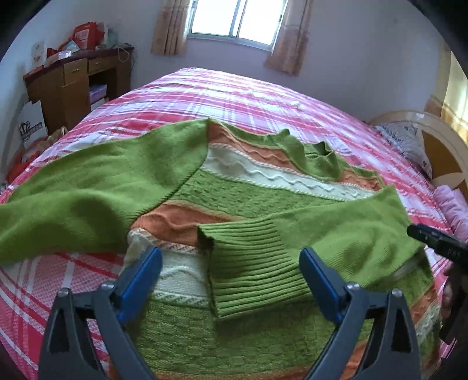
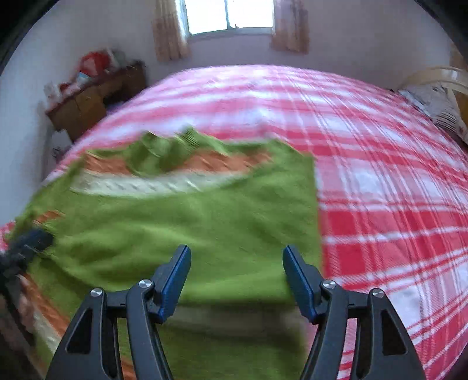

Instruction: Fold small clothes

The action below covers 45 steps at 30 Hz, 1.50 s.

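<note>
A green sweater (image 1: pixel 248 198) with orange and white stripes, spread flat on a bed (image 1: pixel 263 96) with a pink and white checked cover, on the near half of the bed and reaching to its near edge. Neck hole (image 1: pixel 317 153) toward the far side. One long green sleeve (image 1: pixel 87 187) stretched out toward the left edge of the bed. Other sleeve (image 1: pixel 336 242) folded in across the front of the sweater, its ribbed cuff (image 1: pixel 251 266) lying on the stripes near the middle.

Left gripper (image 1: pixel 231 280) just over the cuff, blue fingers (image 1: pixel 146 277) spread wide, one on each side of the cuff, nothing pinched between them. Whether the fingers touch the cloth, hard to tell.

Right gripper (image 2: pixel 237 280) over the folded sleeve by the right side of the sweater, blue fingers (image 2: pixel 297 279) wide apart too, holding nothing. That view blurry. A dark bit of the right gripper also peeking in at the right edge of the left view.

Past the far left corner of the bed, a brown wooden desk (image 1: pixel 76 84) with red bags (image 1: pixel 86 35) and boxes on top. A window (image 1: pixel 237 20) with peach curtains (image 1: pixel 169 27) on the far wall. A cream headboard (image 1: pixel 438 146) and a pillow (image 1: pixel 403 137) at the right end of the bed.
</note>
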Tool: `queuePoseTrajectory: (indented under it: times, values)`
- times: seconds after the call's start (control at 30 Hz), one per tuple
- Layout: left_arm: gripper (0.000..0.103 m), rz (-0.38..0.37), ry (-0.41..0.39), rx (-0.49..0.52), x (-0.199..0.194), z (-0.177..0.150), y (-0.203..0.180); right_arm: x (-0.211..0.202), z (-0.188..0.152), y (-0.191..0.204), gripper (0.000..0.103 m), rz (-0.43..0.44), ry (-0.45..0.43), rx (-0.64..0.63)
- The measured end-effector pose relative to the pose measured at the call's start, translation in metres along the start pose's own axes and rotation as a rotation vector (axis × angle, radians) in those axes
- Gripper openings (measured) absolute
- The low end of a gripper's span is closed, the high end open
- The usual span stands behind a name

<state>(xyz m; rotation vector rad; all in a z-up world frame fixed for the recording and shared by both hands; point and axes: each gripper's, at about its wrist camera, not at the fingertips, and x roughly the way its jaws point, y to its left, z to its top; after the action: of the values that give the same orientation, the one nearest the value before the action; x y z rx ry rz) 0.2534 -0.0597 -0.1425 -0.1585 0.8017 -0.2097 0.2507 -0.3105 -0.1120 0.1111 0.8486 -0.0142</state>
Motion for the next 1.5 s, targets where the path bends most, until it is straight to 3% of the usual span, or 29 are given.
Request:
queuePoseTrajectory:
  times: [0.1,0.2,0.23,0.33,0.5,0.6,0.63,0.7,0.9,1.03,1.23,1.5]
  values:
    - [0.097,-0.048,-0.02,-0.051,-0.003,-0.001,0.009,0.007,0.006,0.024,0.066,0.043,0.01,-0.01]
    - [0.097,-0.069,-0.036,-0.078,-0.005,-0.002,0.013,0.042,-0.007,0.031,0.067,0.0,0.12,0.004]
    - [0.097,-0.073,-0.041,-0.082,-0.006,-0.002,0.013,0.036,-0.012,0.035,0.067,-0.02,0.07,-0.013]
    - [0.097,-0.089,-0.05,-0.099,-0.007,-0.002,0.016,0.026,-0.018,0.049,0.066,-0.074,0.077,-0.04]
    - [0.097,-0.099,-0.053,-0.106,-0.007,-0.002,0.017,0.002,-0.005,0.083,0.067,0.043,-0.073,-0.059]
    - [0.097,-0.104,-0.061,-0.115,-0.01,-0.003,0.02,0.045,-0.018,0.106,0.068,0.077,0.079,-0.1]
    - [0.097,-0.103,-0.069,-0.122,-0.012,-0.005,0.021,0.042,-0.027,0.113,0.068,0.039,0.013,-0.133]
    - [0.097,-0.102,-0.085,-0.133,-0.016,-0.007,0.024,0.037,-0.031,0.118,0.068,0.022,0.0,-0.157]
    - [0.097,-0.024,-0.099,-0.151,-0.03,-0.014,0.027,0.04,-0.03,0.101,0.068,0.097,-0.007,-0.087]
    - [0.097,0.095,-0.085,-0.142,-0.057,-0.022,0.043,0.036,-0.034,0.109,0.068,0.085,-0.018,-0.097]
    - [0.097,0.201,-0.116,-0.189,-0.108,-0.02,0.1,0.029,-0.039,0.105,0.07,0.101,-0.029,-0.086]
    - [0.097,0.3,-0.079,-0.407,-0.127,-0.02,0.198,0.025,-0.04,0.102,0.071,0.118,-0.041,-0.071]
